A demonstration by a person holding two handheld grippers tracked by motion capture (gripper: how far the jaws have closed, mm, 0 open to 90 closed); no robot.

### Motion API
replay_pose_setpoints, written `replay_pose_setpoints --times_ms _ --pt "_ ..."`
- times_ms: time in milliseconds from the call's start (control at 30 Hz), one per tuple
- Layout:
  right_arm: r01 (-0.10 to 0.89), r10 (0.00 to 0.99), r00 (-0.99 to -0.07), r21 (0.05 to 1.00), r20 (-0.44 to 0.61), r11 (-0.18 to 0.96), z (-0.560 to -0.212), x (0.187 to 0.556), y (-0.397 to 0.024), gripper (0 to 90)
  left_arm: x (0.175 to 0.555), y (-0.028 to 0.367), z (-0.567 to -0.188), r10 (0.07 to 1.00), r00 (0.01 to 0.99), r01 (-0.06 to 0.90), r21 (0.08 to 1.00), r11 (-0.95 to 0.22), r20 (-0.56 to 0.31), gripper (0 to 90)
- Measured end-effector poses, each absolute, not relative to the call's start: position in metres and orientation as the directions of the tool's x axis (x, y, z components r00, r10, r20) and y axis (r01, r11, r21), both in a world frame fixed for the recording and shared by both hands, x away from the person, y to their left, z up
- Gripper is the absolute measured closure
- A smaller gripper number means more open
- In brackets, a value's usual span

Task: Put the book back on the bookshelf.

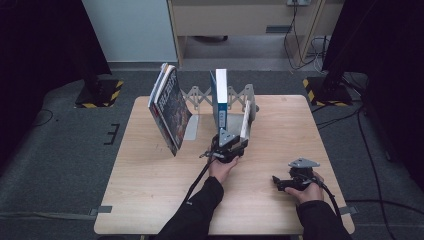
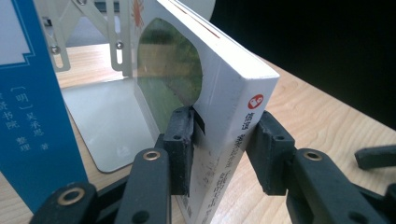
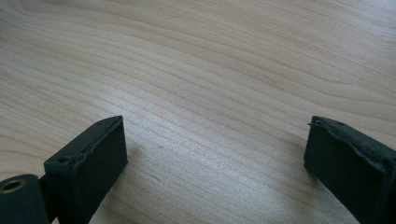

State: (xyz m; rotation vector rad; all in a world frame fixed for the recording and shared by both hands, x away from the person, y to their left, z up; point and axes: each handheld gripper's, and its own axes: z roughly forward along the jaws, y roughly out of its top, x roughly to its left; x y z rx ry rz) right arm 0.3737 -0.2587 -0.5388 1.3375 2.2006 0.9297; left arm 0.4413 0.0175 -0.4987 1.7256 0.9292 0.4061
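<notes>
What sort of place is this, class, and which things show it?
Probably a lab or recording studio: black curtains, yellow-and-black striped stand bases, loose floor cables and one light wooden table on grey carpet.

I am reading white Chinese characters "[明] 吴承恩" and "整理" on my blue book's cover (image 2: 28,107), seeing a small red logo topping the white book's spine (image 2: 236,116), its Chinese lettering below staying too blurred.

The high view looks forward and down from above the person's side onto the whole counter (image 1: 150,200). The left gripper view sits very close behind its jaws, facing the white book (image 2: 224,116) and the metal bookend (image 2: 107,126), both also seen from above. The right gripper view looks down, close to bare wood.
</notes>
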Motion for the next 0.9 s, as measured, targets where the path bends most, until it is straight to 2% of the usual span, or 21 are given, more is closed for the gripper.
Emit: replay_pose_setpoints --times_ms 333,900 --pt "0.62 0.888 -0.46 0.716 0.001 0.321 -0.539 0.374 -0.259 6.1 0.432 0.021 -0.496 0.722 0.664 0.366 0.926 -0.09 -0.192 65.7" --pt "0.621 0.888 -0.46 0.716 0.002 0.32 -0.539 0.374 -0.259 6.1 0.459 0.007 -0.489 0.751 0.635 0.394 0.912 -0.115 -0.18 65.8"
